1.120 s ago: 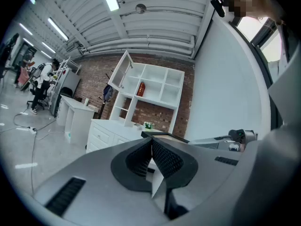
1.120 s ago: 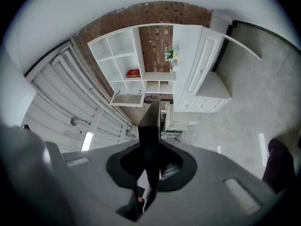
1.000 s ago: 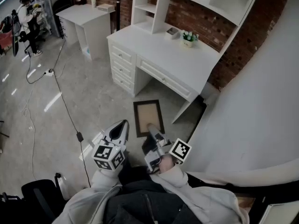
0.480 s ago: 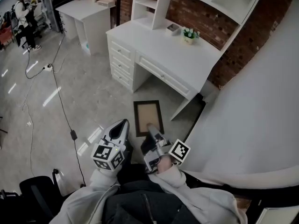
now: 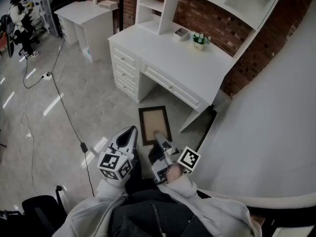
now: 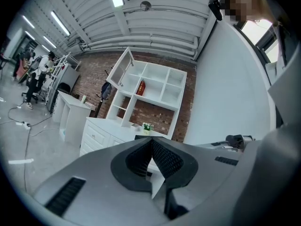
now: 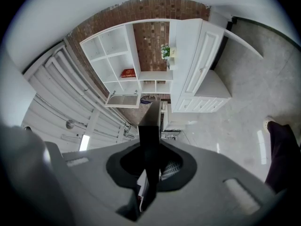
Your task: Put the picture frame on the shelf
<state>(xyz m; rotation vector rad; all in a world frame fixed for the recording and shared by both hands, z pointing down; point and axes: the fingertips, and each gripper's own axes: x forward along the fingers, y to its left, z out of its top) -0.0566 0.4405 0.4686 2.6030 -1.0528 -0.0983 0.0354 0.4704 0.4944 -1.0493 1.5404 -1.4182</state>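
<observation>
CARRYING STAGE, as we judge it: the picture frame is in hand and the shelf is not yet reached.

At the left of the head view, our left gripper (image 5: 130, 131) points level toward 12 o'clock and is idle. In its own view its ribbed fingers (image 6: 139, 157) are pressed together with nothing between them.

Just to its right, the picture frame (image 5: 154, 124) lies flat in the air above the grey floor (image 5: 74, 98). It has a dark border around a pale centre, and its long side runs toward 12 o'clock. Our right gripper (image 5: 159, 136) has it by the near short edge, at the frame's 6 o'clock. In the right gripper view the frame shows edge-on as a dark bar. The fingers (image 7: 173, 167) there pinch it from either side, so most of it juts out beyond the fingertips.

Farther on, at 12 to 1 o'clock from the frame, stands the white counter (image 5: 168, 53) with a small potted plant (image 5: 199, 39). Above it is the shelf (image 5: 163, 6), well apart from the frame.

The next move, in our judgement, calls for closing that gap and lifting the frame over the counter's edge. The frame then needs turning upright to stand in a free compartment. The left gripper could steady the far edge.
</observation>
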